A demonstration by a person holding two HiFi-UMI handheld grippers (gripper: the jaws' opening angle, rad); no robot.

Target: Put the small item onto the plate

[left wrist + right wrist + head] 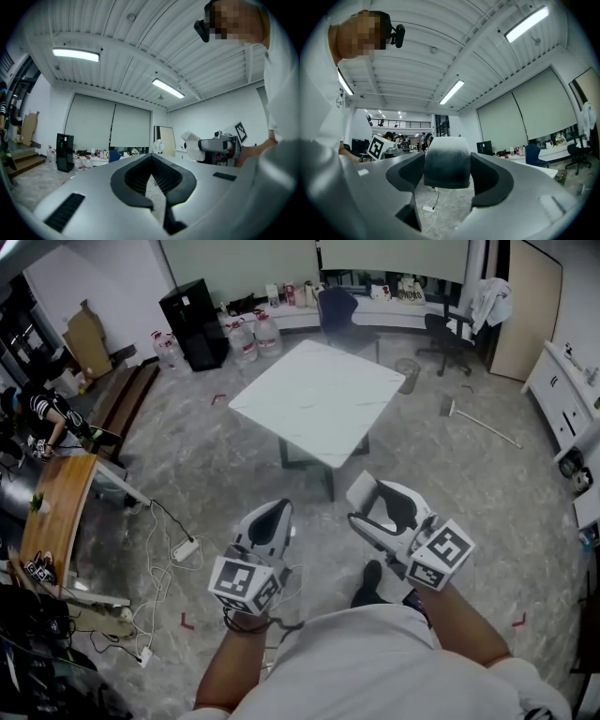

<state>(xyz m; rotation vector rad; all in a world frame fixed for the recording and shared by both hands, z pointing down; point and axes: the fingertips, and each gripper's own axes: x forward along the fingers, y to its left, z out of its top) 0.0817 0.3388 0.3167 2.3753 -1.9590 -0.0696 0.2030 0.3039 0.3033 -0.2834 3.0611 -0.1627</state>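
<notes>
At the lower middle of the head view, the left gripper [272, 521] and the right gripper [378, 512] are held close to the person's body above the floor. The white tabletop [319, 399] lies well apart from them at upper centre. A white small item [364, 491] sits at the right gripper's tip. No plate can be made out on the tabletop or anywhere else in the frame.

Left gripper view: its jaws meet at their tips with nothing between them. The right gripper shows at the right of the frame, the white item at its end.

Right gripper view: the jaws are clamped on the small item [446, 161], which is rounded, pale on top and shaded darker below, and fills the gap at centre.

By my reading the pick-up is done. The carry to the plate and the release are left.
</notes>
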